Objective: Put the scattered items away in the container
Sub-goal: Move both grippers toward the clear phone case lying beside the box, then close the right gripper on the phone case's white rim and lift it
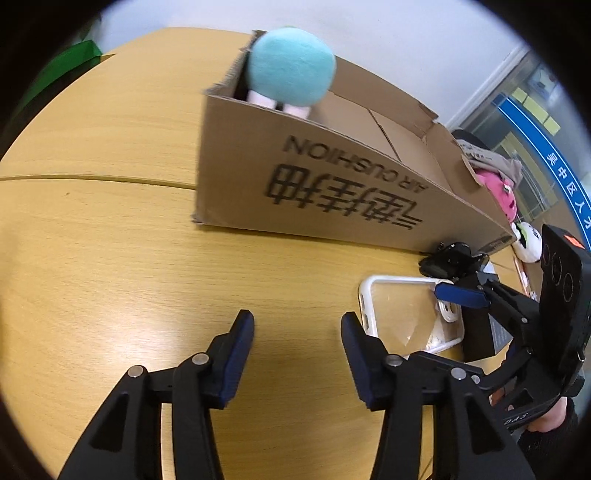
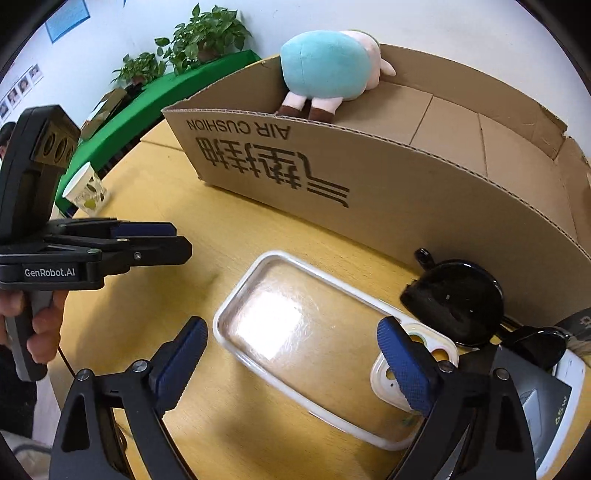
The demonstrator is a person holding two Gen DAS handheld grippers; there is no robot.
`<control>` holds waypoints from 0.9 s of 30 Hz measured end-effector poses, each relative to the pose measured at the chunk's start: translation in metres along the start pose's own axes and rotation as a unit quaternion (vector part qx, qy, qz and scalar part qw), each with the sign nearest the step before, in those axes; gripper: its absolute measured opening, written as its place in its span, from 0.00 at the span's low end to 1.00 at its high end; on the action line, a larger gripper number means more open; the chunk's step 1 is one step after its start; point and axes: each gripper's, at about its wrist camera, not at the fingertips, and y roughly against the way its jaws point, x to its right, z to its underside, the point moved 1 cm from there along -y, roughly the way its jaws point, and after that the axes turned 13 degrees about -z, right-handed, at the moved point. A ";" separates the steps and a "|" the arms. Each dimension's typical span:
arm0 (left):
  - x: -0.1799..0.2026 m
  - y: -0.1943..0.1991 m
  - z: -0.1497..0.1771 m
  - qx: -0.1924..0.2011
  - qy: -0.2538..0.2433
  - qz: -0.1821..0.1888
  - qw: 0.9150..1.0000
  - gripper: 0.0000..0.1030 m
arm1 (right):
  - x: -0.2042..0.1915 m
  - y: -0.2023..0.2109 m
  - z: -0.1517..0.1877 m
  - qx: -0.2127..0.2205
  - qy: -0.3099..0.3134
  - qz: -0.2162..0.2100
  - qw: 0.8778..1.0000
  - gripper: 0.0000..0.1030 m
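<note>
A: What's the room looking like around you?

B: I'm working over a light wooden table [image 1: 110, 236], w/ a seam running across the top on my left view. A plain white wall [image 2: 140, 26] is standing behind it.

A: Anything along that wall?

B: A green-covered surface [image 2: 155, 96] is stretching along it, w/ leafy potted plants [image 2: 207, 33] sitting on top. A blue sheet [image 2: 66, 18] and some small photos [image 2: 20, 90] are hanging on the wall; too small to read.

A: Windows?

B: A glass partition or door w/ a blue band [image 1: 554, 158] is showing at far right in my left view. Light's looking even and bright, glaring off shiny surfaces.
</note>
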 end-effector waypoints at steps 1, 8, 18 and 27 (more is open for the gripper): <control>0.002 -0.002 0.000 -0.002 -0.001 0.000 1.000 0.47 | 0.004 -0.001 -0.002 -0.003 0.000 0.003 1.000 0.92; 0.004 -0.003 -0.001 -0.004 -0.004 0.001 1.000 0.47 | 0.021 0.001 -0.003 -0.007 -0.015 0.024 1.000 0.93; -0.001 -0.003 0.001 -0.006 0.013 0.020 1.000 0.47 | 0.017 -0.009 -0.013 -0.008 -0.010 0.006 1.000 1.00; 0.031 -0.013 -0.008 -0.028 -0.025 0.038 0.999 0.47 | 0.019 0.005 0.005 0.012 -0.022 -0.041 0.999 0.95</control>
